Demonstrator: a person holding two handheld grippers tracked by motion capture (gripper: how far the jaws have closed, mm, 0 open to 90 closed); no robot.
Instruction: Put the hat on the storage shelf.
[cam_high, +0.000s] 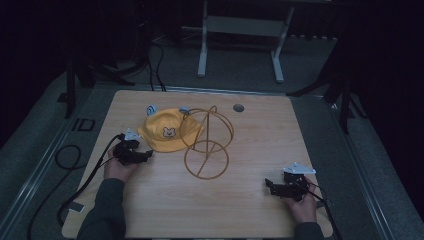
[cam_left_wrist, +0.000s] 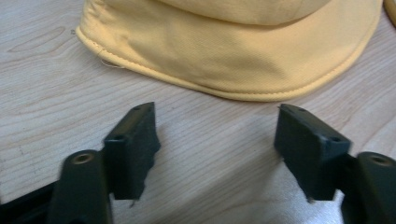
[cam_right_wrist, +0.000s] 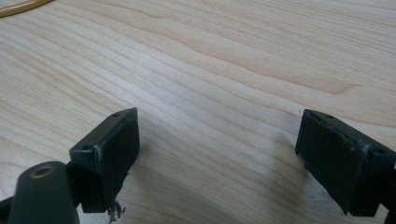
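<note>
My left claw (cam_high: 148, 154) rests with jaws apart, empty, just short of the yellow hat (cam_high: 167, 131) on the tabletop (cam_high: 250, 150). A wire stand (cam_high: 207, 145) touches the hat's far side. My right claw (cam_high: 270, 184), also apart, sits well away.

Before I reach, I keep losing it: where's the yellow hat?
In the high view the yellow hat lies left of centre, against the wire stand, just beyond the left gripper.

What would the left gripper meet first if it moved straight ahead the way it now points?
Most likely the brim of the yellow hat. The left gripper is open, its fingers low over the table, and the brim lies directly ahead across bare wood.
</note>
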